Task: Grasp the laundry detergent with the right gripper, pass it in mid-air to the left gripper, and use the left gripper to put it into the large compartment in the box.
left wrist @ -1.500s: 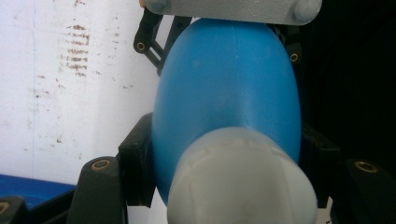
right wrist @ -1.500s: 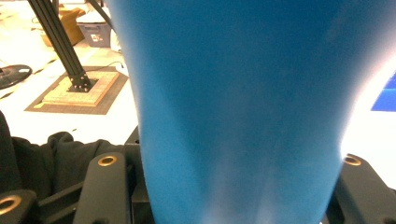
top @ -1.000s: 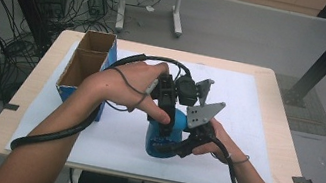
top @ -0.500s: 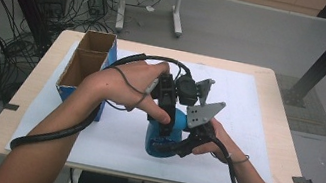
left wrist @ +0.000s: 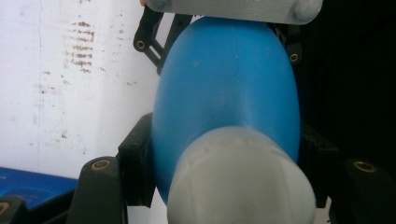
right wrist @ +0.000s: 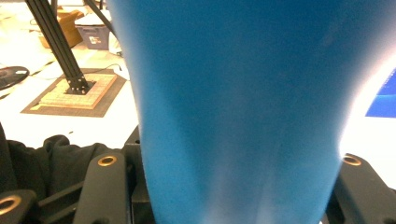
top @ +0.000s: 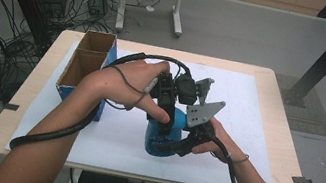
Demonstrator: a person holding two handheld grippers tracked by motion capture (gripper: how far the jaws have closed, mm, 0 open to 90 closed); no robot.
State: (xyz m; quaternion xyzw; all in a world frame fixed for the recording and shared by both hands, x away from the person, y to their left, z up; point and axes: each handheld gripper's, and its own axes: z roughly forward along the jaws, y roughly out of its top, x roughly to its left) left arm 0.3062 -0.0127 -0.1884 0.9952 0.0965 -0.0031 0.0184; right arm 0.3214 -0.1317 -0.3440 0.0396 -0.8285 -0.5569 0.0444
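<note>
At the far left of your desk (top: 37,100), in the high view, the open cardboard box (top: 85,65) with blue sides stands on the white sheet (top: 249,107), well apart from the work in your hands. Your left forearm crosses in front of it, and the black cable (top: 58,129) trails along that arm to the desk edge.

Next comes your left gripper (top: 165,103), which reaches down from above onto the top of the blue bottle (top: 164,132). In the left gripper view its two black jaws sit close against either side of the bottle (left wrist: 224,93) just behind the white cap (left wrist: 240,182), so you are gripping the bottle at its neck, with the cap nearest the camera and the body running away from it toward the other gripper's links.

The bottle itself stands on the white sheet at the middle of the desk, near the front edge, between your two hands.

To its right, your right gripper (top: 182,143) comes in low from the side, with its grey plate (top: 203,111) tilted above it. In the right gripper view the blue body (right wrist: 243,107) rises between the jaws, which press against its lower sides, so this gripper is clamped on the bottle too.
</note>
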